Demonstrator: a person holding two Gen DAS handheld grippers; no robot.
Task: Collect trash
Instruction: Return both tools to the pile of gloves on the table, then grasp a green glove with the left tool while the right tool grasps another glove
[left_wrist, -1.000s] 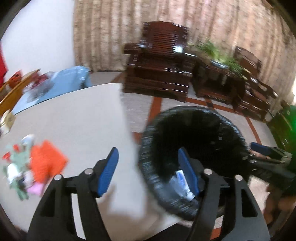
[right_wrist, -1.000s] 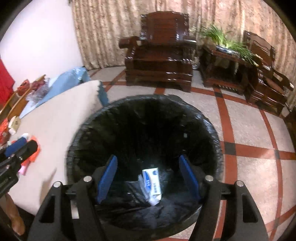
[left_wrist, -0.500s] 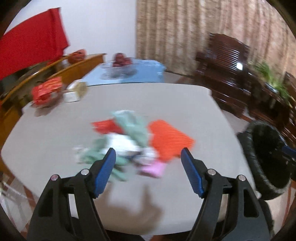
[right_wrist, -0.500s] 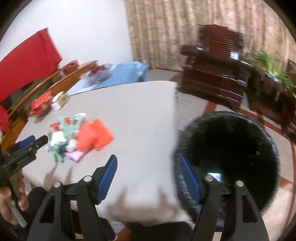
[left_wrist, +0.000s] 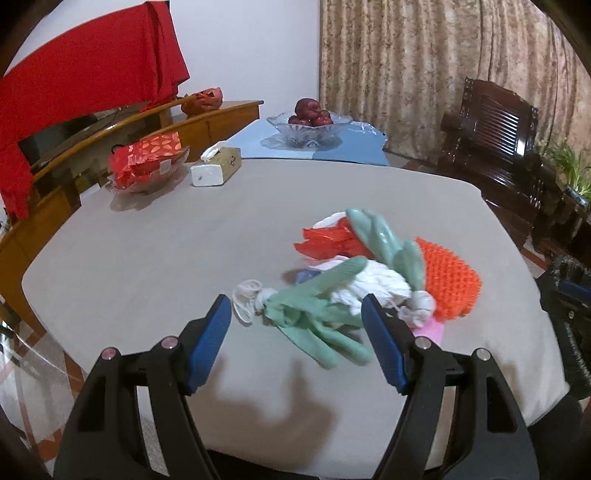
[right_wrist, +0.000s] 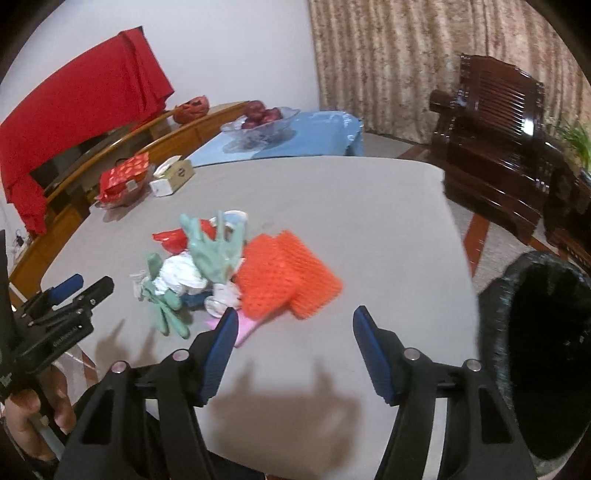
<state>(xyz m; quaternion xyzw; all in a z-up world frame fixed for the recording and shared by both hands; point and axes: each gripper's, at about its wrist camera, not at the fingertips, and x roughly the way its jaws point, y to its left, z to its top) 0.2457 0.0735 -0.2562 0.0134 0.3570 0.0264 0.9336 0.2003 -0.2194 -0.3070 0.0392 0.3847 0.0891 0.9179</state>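
Note:
A heap of trash lies on the grey table (left_wrist: 155, 258): green gloves (left_wrist: 317, 314), white crumpled paper (left_wrist: 373, 286), an orange mesh pad (left_wrist: 448, 278), red plastic (left_wrist: 328, 242) and a pink scrap (left_wrist: 430, 330). My left gripper (left_wrist: 297, 332) is open and empty just in front of the green gloves. My right gripper (right_wrist: 291, 339) is open and empty near the orange mesh pad (right_wrist: 284, 280). The black-lined trash bin (right_wrist: 543, 354) stands off the table's right edge.
A tissue box (left_wrist: 216, 171), a glass dish with red packets (left_wrist: 146, 164) and a fruit bowl (left_wrist: 308, 125) on a blue cloth stand at the table's far side. A wooden sideboard (left_wrist: 55, 173) runs along the left. Dark wooden armchairs (right_wrist: 495, 147) stand at the right.
Both grippers have swung left from the bin to the table and closed in on the trash heap. Both stay open and empty.

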